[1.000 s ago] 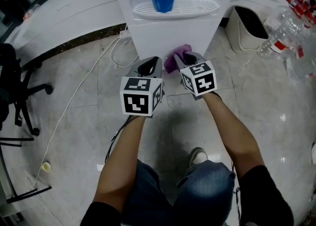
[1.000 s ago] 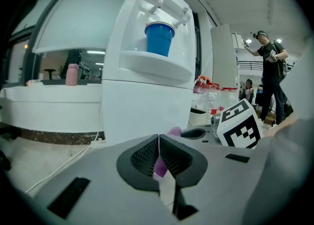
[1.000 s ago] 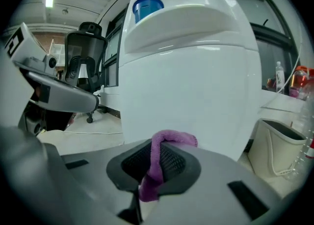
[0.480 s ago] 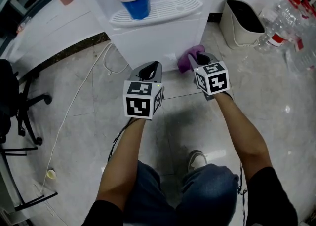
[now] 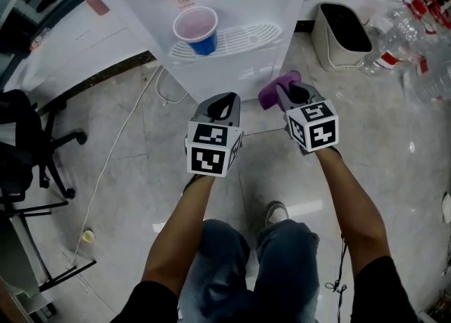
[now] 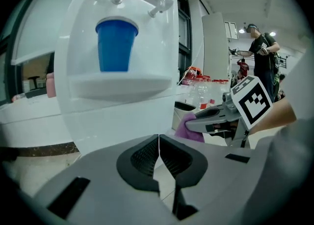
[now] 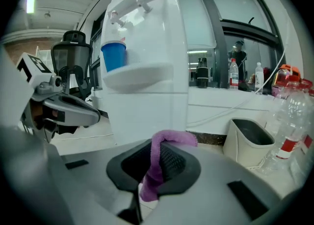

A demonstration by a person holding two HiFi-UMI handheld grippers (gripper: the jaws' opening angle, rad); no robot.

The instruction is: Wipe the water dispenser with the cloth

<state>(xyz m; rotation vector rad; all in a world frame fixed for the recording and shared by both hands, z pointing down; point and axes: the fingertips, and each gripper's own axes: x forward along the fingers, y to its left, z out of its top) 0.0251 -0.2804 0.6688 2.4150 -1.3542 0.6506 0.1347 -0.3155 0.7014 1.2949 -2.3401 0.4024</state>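
The white water dispenser [image 5: 232,68] stands ahead of me with a blue cup [image 5: 197,30] on its drip tray [image 5: 250,34]. My right gripper [image 5: 285,94] is shut on the purple cloth [image 5: 273,90], which hangs near the dispenser's lower right corner; I cannot tell if it touches. In the right gripper view the cloth [image 7: 158,162] folds over between the jaws, with the dispenser [image 7: 157,101] just beyond. My left gripper [image 5: 222,106] is shut with nothing in it, its jaws meeting in front of the dispenser [image 6: 122,116].
A beige bin [image 5: 343,36] stands right of the dispenser, with plastic bottles [image 5: 412,29] beyond it. A white cable [image 5: 116,145] trails over the floor at the left, near an office chair [image 5: 32,159]. A person [image 6: 262,57] stands far behind.
The head view has lifted, showing more of the dispenser. The right gripper with the cloth has shifted right along the dispenser's lower front toward its corner. Both grippers remain shut.
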